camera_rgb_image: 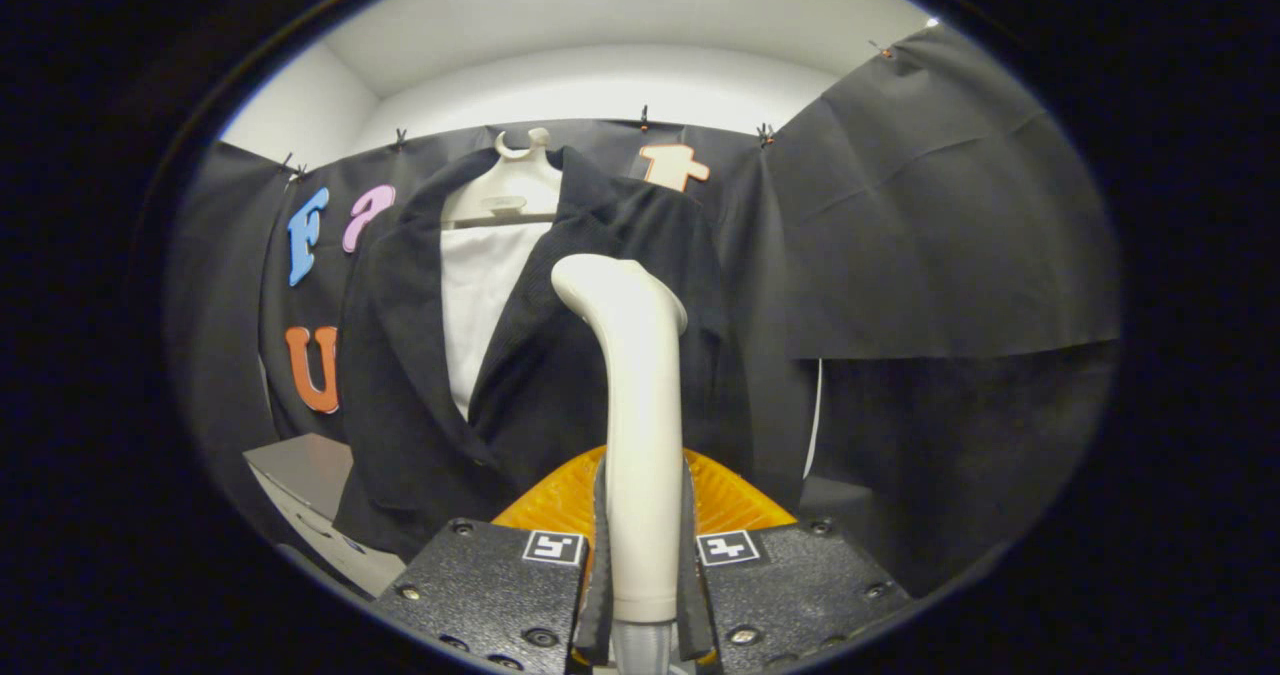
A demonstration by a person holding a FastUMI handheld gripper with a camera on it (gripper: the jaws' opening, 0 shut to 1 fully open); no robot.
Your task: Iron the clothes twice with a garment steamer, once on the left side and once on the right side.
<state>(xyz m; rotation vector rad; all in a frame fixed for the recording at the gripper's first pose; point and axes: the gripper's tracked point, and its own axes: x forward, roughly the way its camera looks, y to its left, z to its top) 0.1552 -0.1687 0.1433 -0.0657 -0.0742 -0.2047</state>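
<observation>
Upright, the garment steamer (640, 395), clamped in the hand-held gripper (642, 575), fronts the hanging dark jacket (420, 355).

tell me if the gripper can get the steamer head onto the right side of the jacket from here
Probably yes. The gripper is shut on the cream plastic garment steamer, whose head sits just in front of the dark hanging jacket, with nothing between them.

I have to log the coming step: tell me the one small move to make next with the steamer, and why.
Probably ease the steamer forward until its head meets the dark jacket. The gripper is shut on the steamer's handle, its head seems to sit just short of the panel right of the white shirt, hanging from the hanger.
</observation>
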